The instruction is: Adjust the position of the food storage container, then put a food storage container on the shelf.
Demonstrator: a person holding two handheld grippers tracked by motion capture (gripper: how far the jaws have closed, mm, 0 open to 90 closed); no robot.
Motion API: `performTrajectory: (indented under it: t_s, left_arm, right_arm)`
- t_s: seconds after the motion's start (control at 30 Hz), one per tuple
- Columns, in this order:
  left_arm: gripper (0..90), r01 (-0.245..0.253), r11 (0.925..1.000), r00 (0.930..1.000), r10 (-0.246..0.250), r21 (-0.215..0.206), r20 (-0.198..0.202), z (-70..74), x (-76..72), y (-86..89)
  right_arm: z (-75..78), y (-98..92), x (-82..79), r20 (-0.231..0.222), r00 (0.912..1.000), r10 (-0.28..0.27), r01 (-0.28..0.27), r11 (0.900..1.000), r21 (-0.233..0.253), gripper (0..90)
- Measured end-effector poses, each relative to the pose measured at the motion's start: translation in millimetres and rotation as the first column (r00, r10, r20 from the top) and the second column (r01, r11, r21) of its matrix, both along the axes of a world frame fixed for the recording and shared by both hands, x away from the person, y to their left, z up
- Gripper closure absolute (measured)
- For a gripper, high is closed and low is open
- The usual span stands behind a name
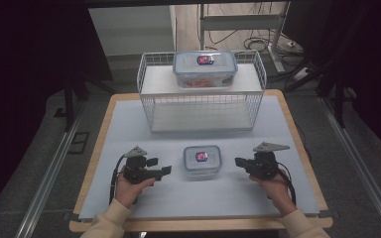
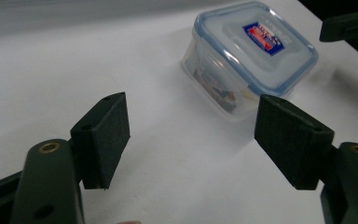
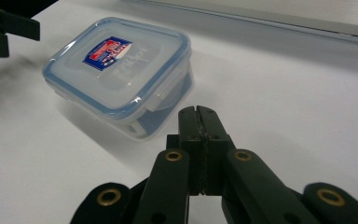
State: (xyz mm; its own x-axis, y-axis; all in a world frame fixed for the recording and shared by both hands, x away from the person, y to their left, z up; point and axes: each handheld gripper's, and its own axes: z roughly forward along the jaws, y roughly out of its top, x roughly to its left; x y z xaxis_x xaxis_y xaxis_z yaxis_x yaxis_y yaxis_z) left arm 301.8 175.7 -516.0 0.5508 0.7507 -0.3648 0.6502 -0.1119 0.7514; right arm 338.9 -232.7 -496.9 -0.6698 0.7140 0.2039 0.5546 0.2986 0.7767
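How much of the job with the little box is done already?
Hardly any, it seems. The small lidded box sits on the table mat with its lid on, between the two grippers, touched by neither. The left gripper has its jaws wide open, pointing at the box; the right gripper has its jaws shut beside it. A bigger box already rests on the wire rack. Grabbing and moving the small one looks still to come.

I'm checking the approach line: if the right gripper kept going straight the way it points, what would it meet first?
Most likely the small container: the right gripper, jaws closed, aims at its near side, with bare table between.
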Motion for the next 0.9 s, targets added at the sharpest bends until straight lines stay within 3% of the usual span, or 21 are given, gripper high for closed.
performTrajectory:
  t_s: [0.17, 0.27, 0.53, 0.67, 0.9]
  left_arm:
    - [25.6, -0.012, 0.9999, 0.9999, 0.012, -0.006, -0.010, -0.1, 0.6, 1.7]
    - [25.3, -0.011, 0.9999, 0.9998, 0.011, -0.010, -0.019, 0.7, 0.3, 0.3]
    - [22.7, -0.002, 0.9991, 0.9993, 0.000, -0.042, -0.037, 5.0, 1.0, -7.8]
    - [21.9, -0.004, 0.9985, 0.9986, 0.002, -0.054, -0.052, 4.8, 3.5, -11.1]
    - [21.0, -0.003, 0.9967, 0.9974, -0.003, -0.081, -0.072, 6.4, 9.0, -18.9]
  right_arm:
    - [-0.2, -3.8, 1.2, -0.015, 0.9999, 0.007, -0.007, 1.000, 0.020, 89.0]
    - [2.0, -4.6, 0.6, -0.018, 0.9995, 0.025, -0.025, 0.999, 0.031, 84.0]
    - [6.7, -8.5, 3.9, -0.050, 0.9984, 0.026, -0.021, 0.995, 0.097, 46.3]
    - [6.3, -6.9, 6.6, -0.079, 0.9967, 0.020, -0.011, 0.994, 0.112, 38.7]
    - [8.0, 3.7, 12.2, -0.104, 0.9938, 0.039, -0.025, 0.991, 0.134, 33.2]
